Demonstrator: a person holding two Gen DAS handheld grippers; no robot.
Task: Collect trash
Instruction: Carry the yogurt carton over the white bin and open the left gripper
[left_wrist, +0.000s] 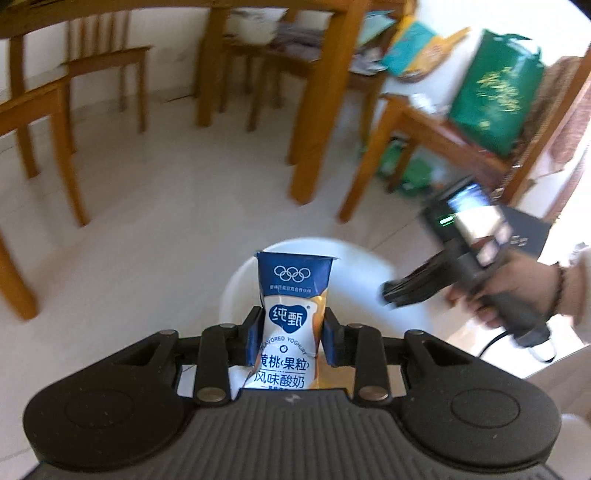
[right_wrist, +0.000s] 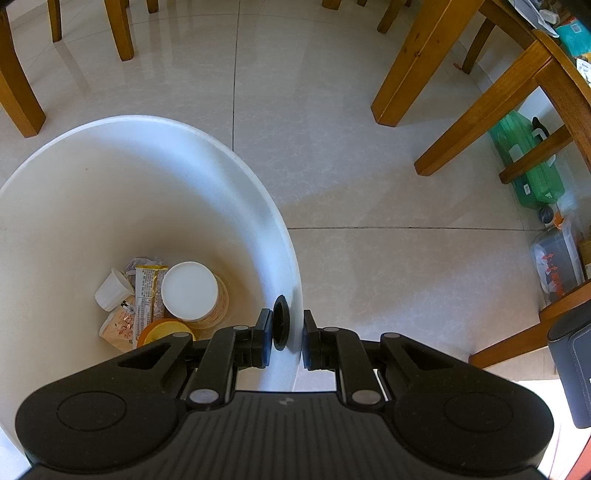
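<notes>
A blue and white yoghurt pouch (left_wrist: 291, 317) stands upright between the pads of my left gripper (left_wrist: 291, 332), which is shut on it. Behind the pouch sits the white bin (left_wrist: 354, 280). My right gripper (right_wrist: 288, 332) is shut on the rim of the white bin (right_wrist: 258, 177), one pad inside the wall and one outside. At the bin's bottom lie a white-lidded tub (right_wrist: 190, 290), a small white cup (right_wrist: 110, 290), a printed wrapper (right_wrist: 147, 295) and an orange lid (right_wrist: 162, 330). The left wrist view shows a hand (left_wrist: 517, 288) holding the right gripper (left_wrist: 388, 295) at the bin's right side.
Wooden chair legs (right_wrist: 391, 74) and table legs (left_wrist: 314, 110) stand around the bin on pale floor tiles. A green bag (left_wrist: 495, 92) sits on a chair. A green packet (right_wrist: 524, 162) and a plastic box (right_wrist: 554, 258) lie under the chair at the right. A dark cylinder (right_wrist: 572, 369) stands near right.
</notes>
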